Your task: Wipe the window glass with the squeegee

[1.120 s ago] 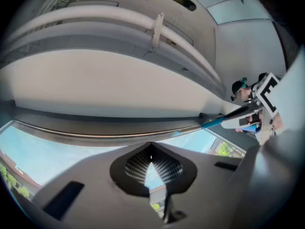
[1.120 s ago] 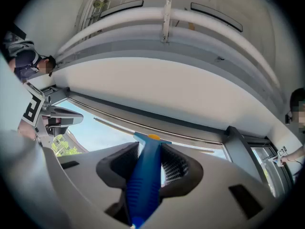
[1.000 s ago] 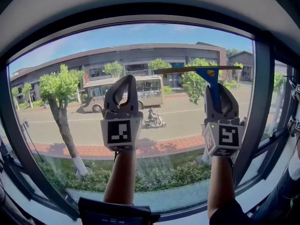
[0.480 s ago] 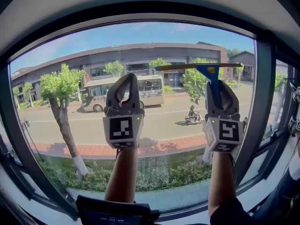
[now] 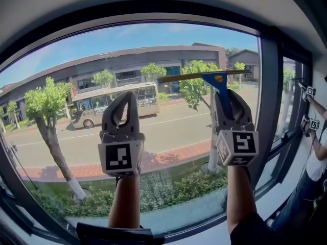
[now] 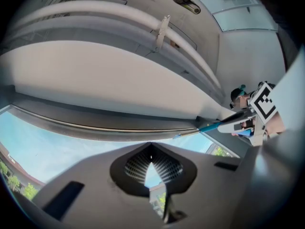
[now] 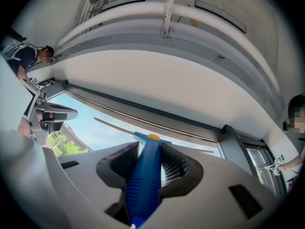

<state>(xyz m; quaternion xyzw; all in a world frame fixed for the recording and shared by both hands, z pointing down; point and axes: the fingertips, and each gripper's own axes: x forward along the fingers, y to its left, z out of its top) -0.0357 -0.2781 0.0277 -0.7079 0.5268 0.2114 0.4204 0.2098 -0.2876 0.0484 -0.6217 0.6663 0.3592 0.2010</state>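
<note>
While held upright before the window glass [image 5: 168, 45], clamps the squeegee [image 5: 215, 77] by its blue handle in the right tool [image 5: 228, 93], jaws closed snugly on both sides of the grip. Seen along that tool: ribbed blue handle running up between the pads and out past the tips, ending in a crosshead with an orange spot. Carries the long thin blade crosswise just above the tool's tips, reaching well out to either side, close under the dark top rail of the window frame [image 5: 266, 101]. Cannot tell whether blade and pane touch.

Holds the left tool [image 5: 129, 96] up beside the right one, at about the same height and well apart from it. Shows its jaws brought together at the tips with nothing between them, only a sliver of sky and building through the small gap lower down between the pads. Catches, from the left gripper view, the squeegee's blue handle off to that tool's right, next to the other tool's marker cube.

Beyond both tools, through the glass: a street, a bus [image 5: 110, 103] behind the left tool, a tree [image 5: 43, 103] to that tool's left, a long low building [image 5: 127, 65] farther back. To the right tool's right, past the frame's upright: another person [image 5: 312, 165] with more marker cubes.
</note>
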